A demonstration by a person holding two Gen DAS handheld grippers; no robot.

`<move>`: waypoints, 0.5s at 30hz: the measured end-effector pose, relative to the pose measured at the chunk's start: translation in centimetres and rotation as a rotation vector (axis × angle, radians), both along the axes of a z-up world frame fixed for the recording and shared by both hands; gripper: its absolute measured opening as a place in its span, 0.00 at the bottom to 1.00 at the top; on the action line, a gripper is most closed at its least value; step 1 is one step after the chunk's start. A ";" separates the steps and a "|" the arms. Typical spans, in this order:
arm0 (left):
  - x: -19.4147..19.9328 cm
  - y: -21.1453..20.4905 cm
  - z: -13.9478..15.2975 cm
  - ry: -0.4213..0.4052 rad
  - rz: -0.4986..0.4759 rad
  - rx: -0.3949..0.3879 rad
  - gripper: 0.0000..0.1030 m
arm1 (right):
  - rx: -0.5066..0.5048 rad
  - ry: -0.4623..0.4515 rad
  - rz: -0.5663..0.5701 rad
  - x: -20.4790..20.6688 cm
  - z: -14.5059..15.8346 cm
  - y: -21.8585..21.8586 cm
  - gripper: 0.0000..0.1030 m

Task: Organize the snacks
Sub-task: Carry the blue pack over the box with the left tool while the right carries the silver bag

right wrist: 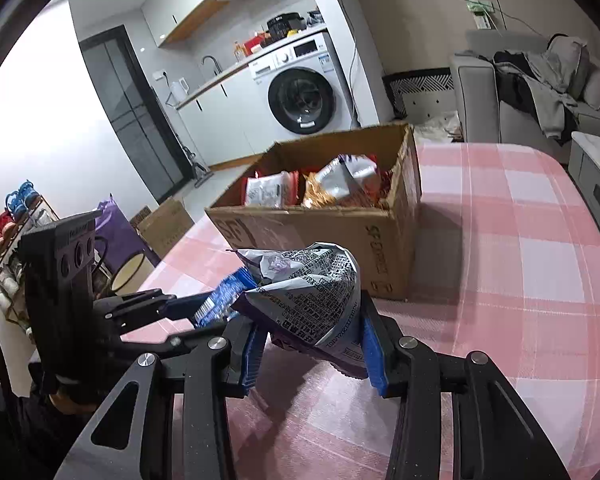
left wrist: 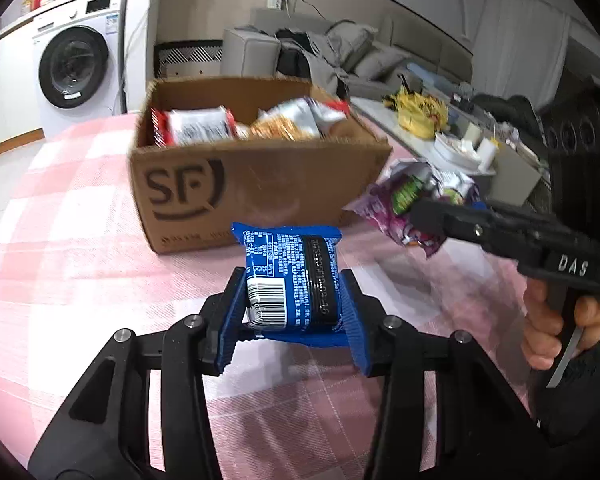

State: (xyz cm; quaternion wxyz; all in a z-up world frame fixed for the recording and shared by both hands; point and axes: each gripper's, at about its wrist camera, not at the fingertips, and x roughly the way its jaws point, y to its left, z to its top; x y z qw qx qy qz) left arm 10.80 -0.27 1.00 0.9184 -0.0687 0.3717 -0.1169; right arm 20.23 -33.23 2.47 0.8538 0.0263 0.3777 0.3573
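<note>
My left gripper is shut on a blue snack packet and holds it above the pink checked tablecloth, in front of an open cardboard box. The box holds several snack packets. My right gripper is shut on a purple and silver snack bag, held to the right of the box's near corner. In the left wrist view the right gripper holds the purple bag. In the right wrist view the left gripper and blue packet show at left, and the box behind.
A washing machine and counter stand beyond the table's far left. A grey sofa with clothes is behind the box. A low table with clutter is at right. A shoe rack and a smaller box stand on the floor.
</note>
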 end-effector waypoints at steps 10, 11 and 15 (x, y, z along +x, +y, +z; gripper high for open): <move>-0.4 4.4 4.4 -0.068 0.052 -0.006 0.41 | 0.063 -0.036 -0.006 -0.5 2.5 -0.1 0.42; -0.3 4.7 4.9 -0.078 0.055 -0.006 0.41 | 0.069 -0.047 -0.010 -0.6 2.9 -0.1 0.42; -0.2 5.8 6.6 -0.109 0.068 -0.007 0.41 | 0.094 -0.075 -0.020 -0.2 4.3 0.2 0.42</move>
